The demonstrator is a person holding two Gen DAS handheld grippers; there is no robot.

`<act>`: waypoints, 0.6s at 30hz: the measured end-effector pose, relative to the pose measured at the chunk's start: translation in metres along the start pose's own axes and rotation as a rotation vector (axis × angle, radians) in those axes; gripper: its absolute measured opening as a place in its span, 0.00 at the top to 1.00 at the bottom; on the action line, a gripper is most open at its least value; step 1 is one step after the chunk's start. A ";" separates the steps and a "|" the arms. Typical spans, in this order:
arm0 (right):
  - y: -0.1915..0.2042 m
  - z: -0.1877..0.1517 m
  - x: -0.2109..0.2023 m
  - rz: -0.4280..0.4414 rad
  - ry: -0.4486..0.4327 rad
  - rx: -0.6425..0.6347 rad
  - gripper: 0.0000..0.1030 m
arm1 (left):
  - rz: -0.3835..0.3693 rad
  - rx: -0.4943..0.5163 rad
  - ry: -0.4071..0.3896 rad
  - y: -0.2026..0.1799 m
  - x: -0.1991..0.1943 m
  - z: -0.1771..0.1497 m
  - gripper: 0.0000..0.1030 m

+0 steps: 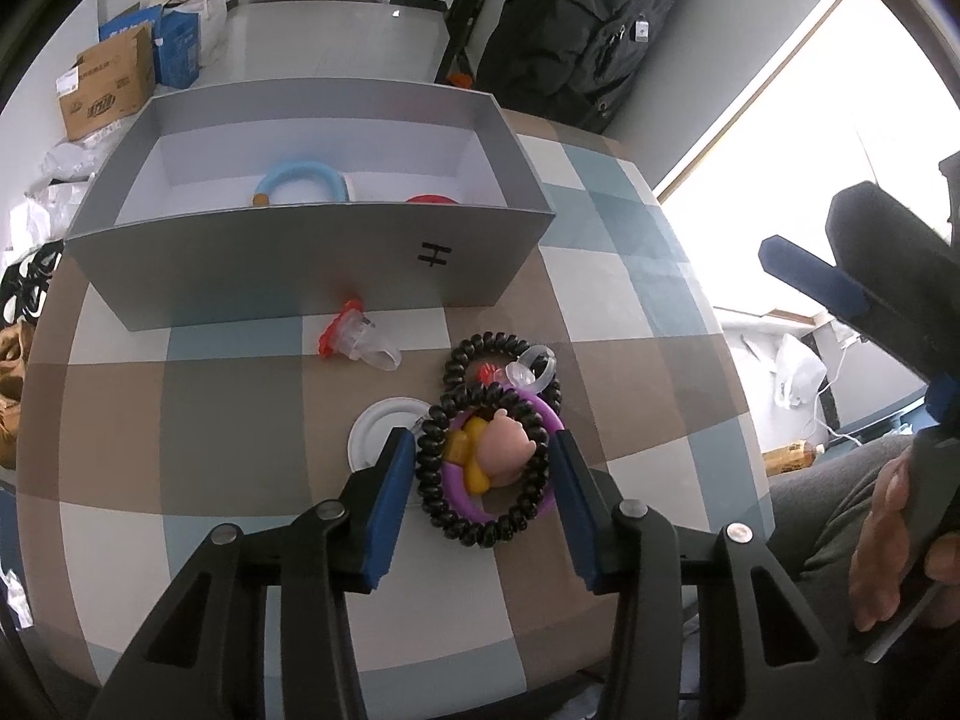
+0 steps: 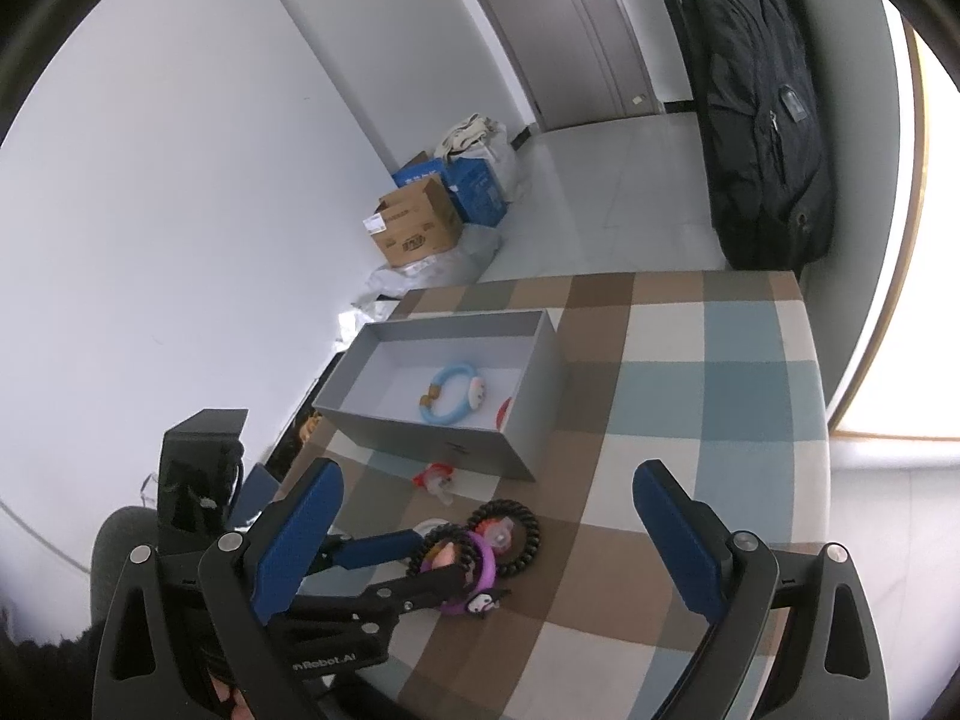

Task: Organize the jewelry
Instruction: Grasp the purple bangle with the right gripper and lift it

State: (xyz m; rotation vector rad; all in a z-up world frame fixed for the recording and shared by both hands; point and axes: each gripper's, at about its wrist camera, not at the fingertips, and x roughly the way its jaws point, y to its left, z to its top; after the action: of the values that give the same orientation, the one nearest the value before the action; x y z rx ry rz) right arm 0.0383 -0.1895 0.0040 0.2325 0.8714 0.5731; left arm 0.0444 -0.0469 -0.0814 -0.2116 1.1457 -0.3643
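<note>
— Claw check first: your left claw [image 1: 483, 474] straddles the black coiled spiral bracelet [image 1: 480, 531] and the purple plastic ring with a pink figure charm [image 1: 501, 456], its blue pads [image 1: 393, 501] half-spread, at the coil's sides; whether they press on it you cannot tell.

— And your right claw [image 2: 486, 546]?

— Spread wide, holding nothing, above the checkered bench [image 2: 660, 396].

— Farther out?

— Just beyond, a second black coil [image 1: 474, 360], a white round lid [image 1: 384, 429], then a red-and-clear clip [image 1: 354, 336]. Farthest, the grey open box [image 1: 288, 264] holds a light-blue ring [image 1: 303, 177].

"H" mark on grey box [image 1: 434, 254], "nRobot.AI" on tool [image 2: 329, 663]
</note>
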 end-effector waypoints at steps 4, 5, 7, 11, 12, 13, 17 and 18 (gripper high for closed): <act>0.000 -0.001 0.001 -0.001 0.003 0.001 0.05 | -0.026 -0.035 0.003 0.006 -0.002 0.001 0.61; -0.001 -0.001 0.001 -0.002 0.004 0.002 0.05 | -0.034 -0.044 0.001 0.008 -0.004 0.001 0.61; -0.001 -0.001 0.001 -0.003 0.005 0.004 0.05 | -0.047 -0.058 -0.009 0.010 -0.008 0.002 0.61; -0.003 -0.003 0.005 -0.008 0.013 0.009 0.05 | -0.071 -0.080 -0.025 0.012 -0.015 0.004 0.61; -0.003 -0.003 0.005 -0.010 0.017 0.009 0.05 | -0.074 -0.084 -0.029 0.013 -0.016 0.004 0.61; -0.003 -0.004 0.006 -0.013 0.020 0.008 0.05 | -0.078 -0.090 -0.034 0.014 -0.018 0.004 0.61; -0.004 -0.008 0.009 -0.023 0.042 0.005 0.05 | -0.094 -0.113 -0.061 0.019 -0.027 0.006 0.63; -0.004 -0.009 0.010 -0.027 0.046 0.003 0.05 | -0.099 -0.119 -0.068 0.021 -0.030 0.007 0.64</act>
State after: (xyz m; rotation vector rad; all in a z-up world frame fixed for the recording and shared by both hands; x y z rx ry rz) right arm 0.0379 -0.1877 -0.0095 0.2112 0.9190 0.5541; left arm 0.0434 -0.0165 -0.0608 -0.3837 1.0928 -0.3735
